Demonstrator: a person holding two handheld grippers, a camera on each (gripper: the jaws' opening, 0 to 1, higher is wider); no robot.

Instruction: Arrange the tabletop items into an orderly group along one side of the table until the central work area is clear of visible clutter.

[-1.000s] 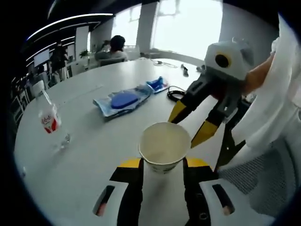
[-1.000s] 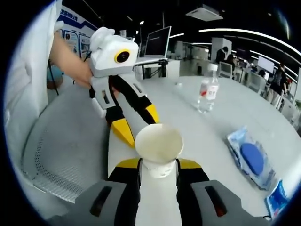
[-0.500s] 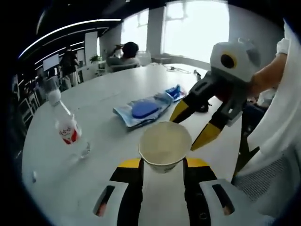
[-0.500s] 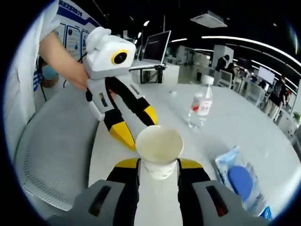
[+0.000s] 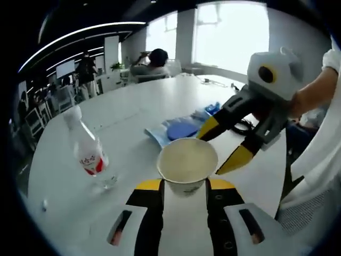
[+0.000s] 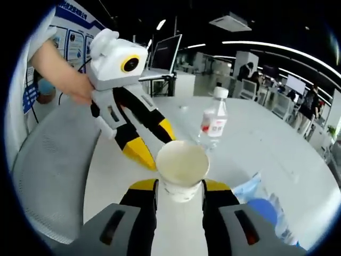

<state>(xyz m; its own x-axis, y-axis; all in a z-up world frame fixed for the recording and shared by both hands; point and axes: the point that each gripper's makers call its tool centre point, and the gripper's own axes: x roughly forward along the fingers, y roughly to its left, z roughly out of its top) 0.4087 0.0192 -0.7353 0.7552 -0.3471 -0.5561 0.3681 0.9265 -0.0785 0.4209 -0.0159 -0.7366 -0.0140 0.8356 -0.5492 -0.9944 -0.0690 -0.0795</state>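
Note:
A white paper cup (image 5: 186, 162) stands upright and empty between the jaws of my left gripper (image 5: 185, 185), which is shut on its base. My right gripper (image 5: 218, 148) comes in from the right, its yellow fingertips (image 5: 233, 160) beside the cup's rim. In the right gripper view the same cup (image 6: 182, 162) sits between the jaws of my right gripper (image 6: 181, 185), shut on it, with the left gripper (image 6: 153, 143) meeting it from the left. A clear water bottle (image 5: 90, 154) with a red label stands on the white table (image 5: 122, 106). A blue packet (image 5: 178, 129) lies behind the cup.
The bottle (image 6: 212, 124) and the blue packet (image 6: 261, 205) lie beyond the cup on the table (image 6: 250, 144). A black cable (image 5: 242, 125) lies near the table's edge. A grey mesh chair (image 6: 48, 176) stands beside the table. People sit in the background.
Both grippers have travelled together with the cup held between them. The bottle and the blue packet now appear closer to the cup in both views.

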